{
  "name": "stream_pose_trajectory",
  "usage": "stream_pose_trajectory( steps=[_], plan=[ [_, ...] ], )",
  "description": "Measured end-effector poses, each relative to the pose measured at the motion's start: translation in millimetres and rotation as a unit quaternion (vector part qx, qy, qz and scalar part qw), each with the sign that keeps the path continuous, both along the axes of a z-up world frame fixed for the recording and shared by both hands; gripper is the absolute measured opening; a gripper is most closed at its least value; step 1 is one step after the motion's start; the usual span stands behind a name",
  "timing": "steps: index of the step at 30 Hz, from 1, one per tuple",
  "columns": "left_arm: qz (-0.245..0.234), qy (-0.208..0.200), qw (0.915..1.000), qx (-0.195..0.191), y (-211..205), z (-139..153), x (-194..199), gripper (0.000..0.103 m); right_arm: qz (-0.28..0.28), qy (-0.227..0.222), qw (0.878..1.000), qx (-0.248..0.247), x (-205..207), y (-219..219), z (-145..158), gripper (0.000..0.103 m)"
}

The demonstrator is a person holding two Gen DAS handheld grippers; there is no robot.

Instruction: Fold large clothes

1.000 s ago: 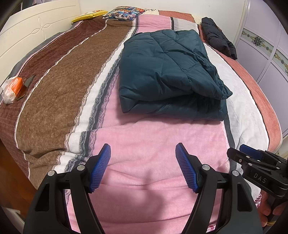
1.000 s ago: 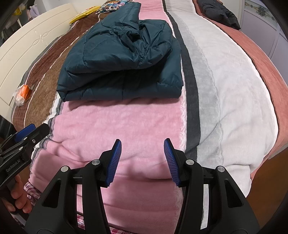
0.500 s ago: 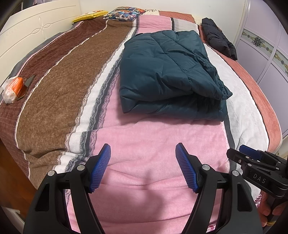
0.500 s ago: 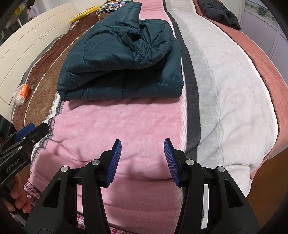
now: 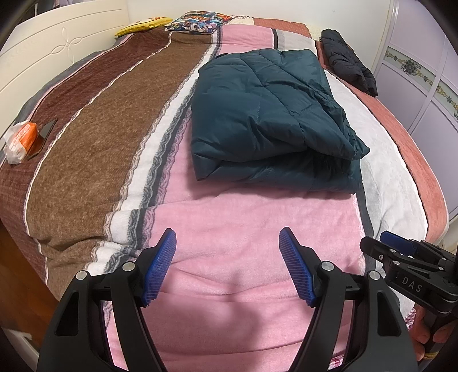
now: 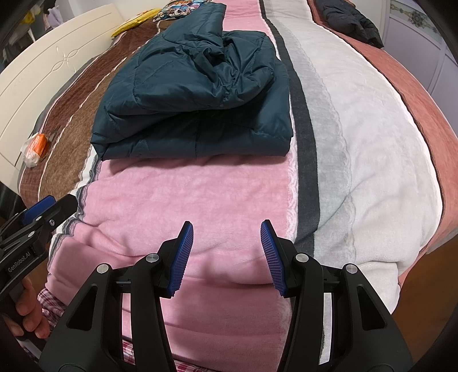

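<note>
A dark teal padded jacket lies folded into a thick rectangle on the striped blanket, in the middle of the bed. It also shows in the right wrist view. My left gripper is open and empty, held over the pink stripe near the bed's front edge, well short of the jacket. My right gripper is open and empty, also over the pink stripe short of the jacket. Each gripper shows at the edge of the other's view: the right one, the left one.
A black garment lies at the far right of the bed. An orange-and-white packet and a dark phone lie at the left. Pillows are at the head. A white headboard is left, wardrobe doors right.
</note>
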State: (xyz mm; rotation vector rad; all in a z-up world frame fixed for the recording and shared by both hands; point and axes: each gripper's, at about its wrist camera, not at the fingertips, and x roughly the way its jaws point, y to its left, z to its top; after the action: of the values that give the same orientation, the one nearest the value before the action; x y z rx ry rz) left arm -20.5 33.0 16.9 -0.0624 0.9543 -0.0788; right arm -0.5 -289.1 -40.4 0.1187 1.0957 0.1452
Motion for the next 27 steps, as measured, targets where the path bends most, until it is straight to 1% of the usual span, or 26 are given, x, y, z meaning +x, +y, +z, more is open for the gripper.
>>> stream_pose_trajectory(
  steps=[6,27],
  plan=[
    [0.005,0.005,1.0,-0.002,1.3,-0.1,-0.1,0.071,0.001,0.0,1.0,-0.001,-1.2,0.2,-0.3,0.049],
    [0.005,-0.002,1.0,0.0,1.1,0.8,-0.3,0.069,0.002,0.0,1.0,-0.002,-2.7,1.3,0.0,0.049]
  ],
)
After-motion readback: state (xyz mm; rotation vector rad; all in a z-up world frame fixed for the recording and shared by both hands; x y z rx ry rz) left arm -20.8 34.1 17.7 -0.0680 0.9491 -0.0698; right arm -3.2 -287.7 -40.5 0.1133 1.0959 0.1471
